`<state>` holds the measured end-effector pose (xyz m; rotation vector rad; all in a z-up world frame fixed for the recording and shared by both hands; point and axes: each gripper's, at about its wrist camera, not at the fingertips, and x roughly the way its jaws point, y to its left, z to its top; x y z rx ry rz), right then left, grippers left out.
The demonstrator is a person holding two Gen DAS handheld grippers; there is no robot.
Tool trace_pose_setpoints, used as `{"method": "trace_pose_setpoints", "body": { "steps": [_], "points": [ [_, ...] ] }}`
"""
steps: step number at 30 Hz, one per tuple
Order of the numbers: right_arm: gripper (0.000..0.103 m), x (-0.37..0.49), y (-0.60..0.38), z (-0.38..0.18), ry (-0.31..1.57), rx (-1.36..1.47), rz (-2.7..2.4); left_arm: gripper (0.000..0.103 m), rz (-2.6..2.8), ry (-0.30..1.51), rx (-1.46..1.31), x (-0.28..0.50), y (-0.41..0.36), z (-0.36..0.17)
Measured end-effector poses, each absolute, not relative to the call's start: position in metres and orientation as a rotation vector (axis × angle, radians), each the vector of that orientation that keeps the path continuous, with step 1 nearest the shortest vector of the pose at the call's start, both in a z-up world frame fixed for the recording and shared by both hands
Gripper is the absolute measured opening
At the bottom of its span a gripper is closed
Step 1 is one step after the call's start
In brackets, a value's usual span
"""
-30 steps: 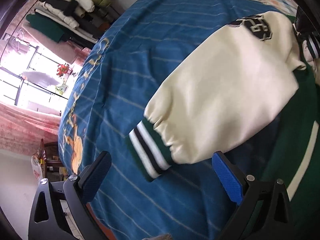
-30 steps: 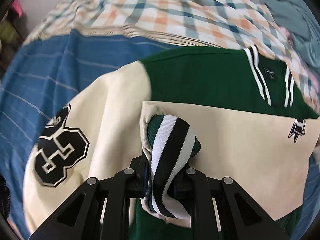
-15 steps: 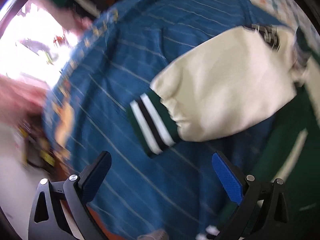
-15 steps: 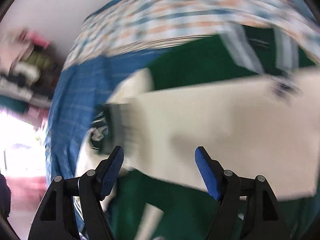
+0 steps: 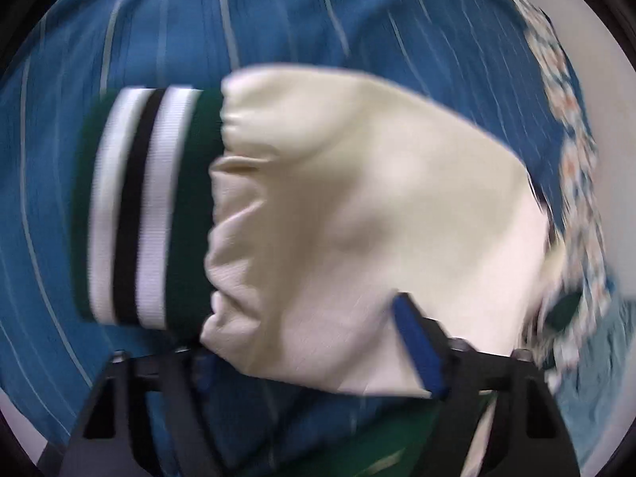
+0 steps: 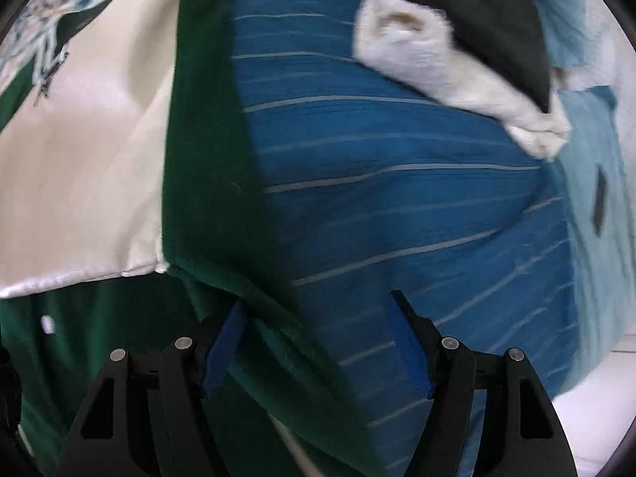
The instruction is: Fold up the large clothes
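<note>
A blue striped bedspread [image 6: 397, 183] covers the bed. Your left claw [image 5: 314, 361] has just been closing around the jacket's cream sleeve [image 5: 357, 214], but I cannot tell if it grips. Your right claw [image 6: 318, 346] is apart over the green jacket [image 6: 206, 183] edge.

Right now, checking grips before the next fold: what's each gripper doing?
Left gripper: closing around the cream sleeve; grip unclear.
Right gripper: open, holding nothing.
</note>
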<state>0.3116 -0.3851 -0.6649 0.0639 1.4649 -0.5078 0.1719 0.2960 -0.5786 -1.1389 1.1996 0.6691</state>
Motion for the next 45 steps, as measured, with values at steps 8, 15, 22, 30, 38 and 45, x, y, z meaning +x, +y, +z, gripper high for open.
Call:
{"method": "trace_pose_setpoints", "body": {
  "steps": [8,15,22,30,38,45],
  "points": [
    [0.074,0.323,-0.311,-0.628,1.349,0.232,-0.349,0.007,0.741,0.990,-0.802,0.235,0.411,-0.518],
    [0.074,0.372,-0.177,-0.649,1.350,0.337,-0.076,0.007,0.620,1.038,-0.700,0.298,0.444,-0.539],
    [0.049,0.444,-0.047,-0.689,1.369,0.507,0.201,0.045,0.494,1.058,-0.946,0.275,0.449,-0.577],
    [0.038,0.477,0.011,-0.703,1.444,0.234,0.198,0.066,0.562,0.968,-0.967,0.294,0.442,-0.574],
    [0.088,0.448,-0.035,-0.657,1.349,-0.073,-0.215,0.003,0.684,0.863,-0.773,0.299,0.432,-0.491],
    [0.089,0.435,-0.064,-0.660,1.342,-0.051,-0.291,0.002,0.579,0.768,-0.402,0.311,0.355,-0.388]
  ]
}}
